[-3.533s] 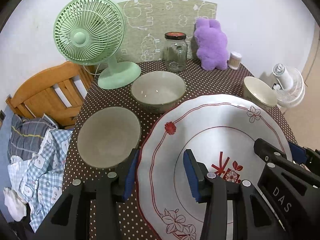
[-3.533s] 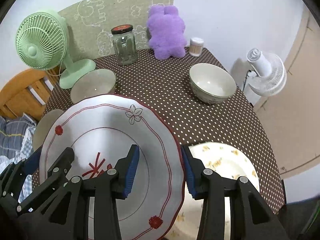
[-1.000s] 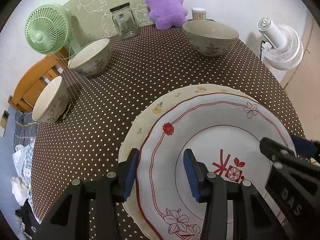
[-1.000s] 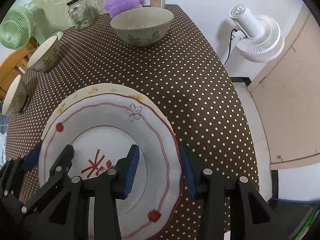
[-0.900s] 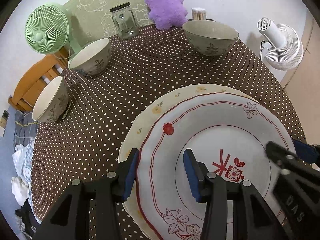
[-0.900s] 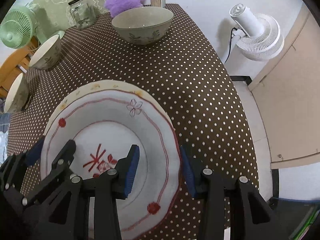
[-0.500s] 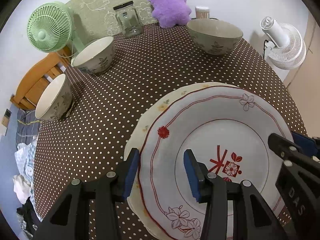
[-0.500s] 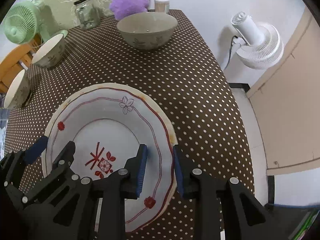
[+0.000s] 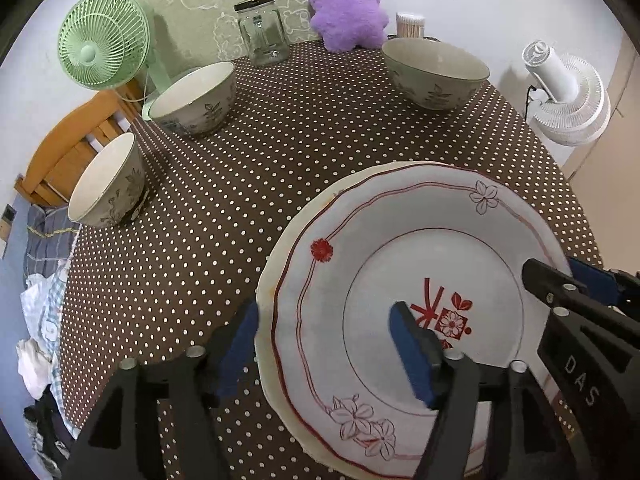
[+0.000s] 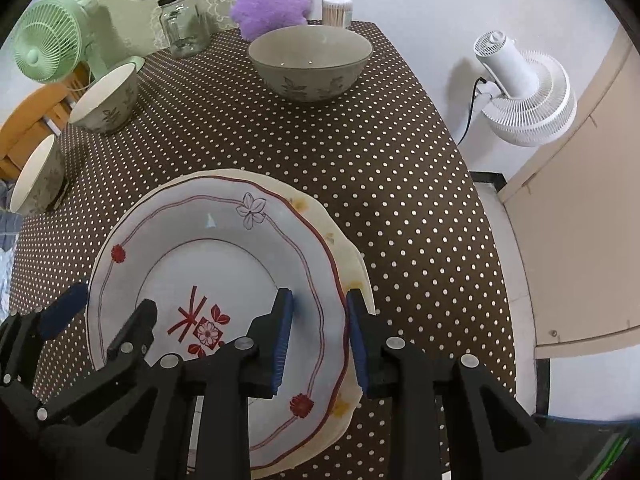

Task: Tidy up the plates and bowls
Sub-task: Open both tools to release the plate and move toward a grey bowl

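Fingers [image 9: 412,356] spread astride plate [image 9: 420,248] rim

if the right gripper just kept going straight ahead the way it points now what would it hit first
Probably the plate's right rim: the right gripper is open and straddles it, so the rim would slide deeper between its fingers. Farther along that line stands a bowl. Depth is hard to judge.

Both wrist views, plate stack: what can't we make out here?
- Yellow-flowered plate: almost wholly covered by the red-rimmed plate in both views; only a crescent of rim shows.
- Near edge of the stack: hidden behind the left tongs and right tongs, and cut off by the frame bottom.
- Contact between the tongs' pads and the plate rim: unclear in both views.
- Toothpick jar: too small to confirm its contents.
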Demonstrator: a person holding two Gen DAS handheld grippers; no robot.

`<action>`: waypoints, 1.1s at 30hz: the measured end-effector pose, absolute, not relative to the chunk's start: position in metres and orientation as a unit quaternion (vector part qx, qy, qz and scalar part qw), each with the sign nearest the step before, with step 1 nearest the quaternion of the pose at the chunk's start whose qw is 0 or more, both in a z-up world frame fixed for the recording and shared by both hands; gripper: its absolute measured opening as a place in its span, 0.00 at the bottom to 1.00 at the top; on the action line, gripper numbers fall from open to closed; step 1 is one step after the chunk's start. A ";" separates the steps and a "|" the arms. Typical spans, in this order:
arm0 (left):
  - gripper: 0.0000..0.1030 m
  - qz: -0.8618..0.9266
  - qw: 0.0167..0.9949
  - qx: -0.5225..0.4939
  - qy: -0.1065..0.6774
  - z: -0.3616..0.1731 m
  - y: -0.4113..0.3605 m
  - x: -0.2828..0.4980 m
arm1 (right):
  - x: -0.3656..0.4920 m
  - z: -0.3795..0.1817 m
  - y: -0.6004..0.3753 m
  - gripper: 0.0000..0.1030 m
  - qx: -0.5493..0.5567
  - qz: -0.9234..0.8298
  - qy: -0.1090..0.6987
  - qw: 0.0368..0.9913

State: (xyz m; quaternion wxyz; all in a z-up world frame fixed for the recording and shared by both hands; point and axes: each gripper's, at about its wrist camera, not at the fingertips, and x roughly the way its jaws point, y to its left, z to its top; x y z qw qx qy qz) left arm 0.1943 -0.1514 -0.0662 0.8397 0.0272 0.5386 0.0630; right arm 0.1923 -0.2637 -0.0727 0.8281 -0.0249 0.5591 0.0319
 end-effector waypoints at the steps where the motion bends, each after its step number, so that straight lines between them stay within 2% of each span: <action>1: 0.76 0.062 0.840 0.022 0.539 -0.064 -0.149 0.193 | 0.192 -0.072 -0.264 0.32 -0.024 0.032 0.561 0.827; 4: 0.81 0.060 0.841 0.006 0.538 -0.057 -0.138 0.188 | 0.191 -0.067 -0.265 0.43 -0.015 0.039 0.562 0.826; 5: 0.83 0.058 0.842 0.000 0.537 -0.054 -0.135 0.188 | 0.190 -0.063 -0.263 0.53 -0.014 0.041 0.557 0.830; 7: 0.85 0.054 0.846 -0.009 0.531 -0.046 -0.126 0.184 | 0.188 -0.053 -0.259 0.65 -0.013 0.045 0.543 0.838; 11: 0.87 0.051 0.854 -0.016 0.518 -0.031 -0.108 0.179 | 0.182 -0.035 -0.240 0.68 -0.015 0.057 0.526 0.849; 33: 0.86 0.050 0.891 -0.016 0.451 0.031 0.038 0.175 | 0.174 0.031 -0.091 0.68 -0.004 0.048 0.456 0.889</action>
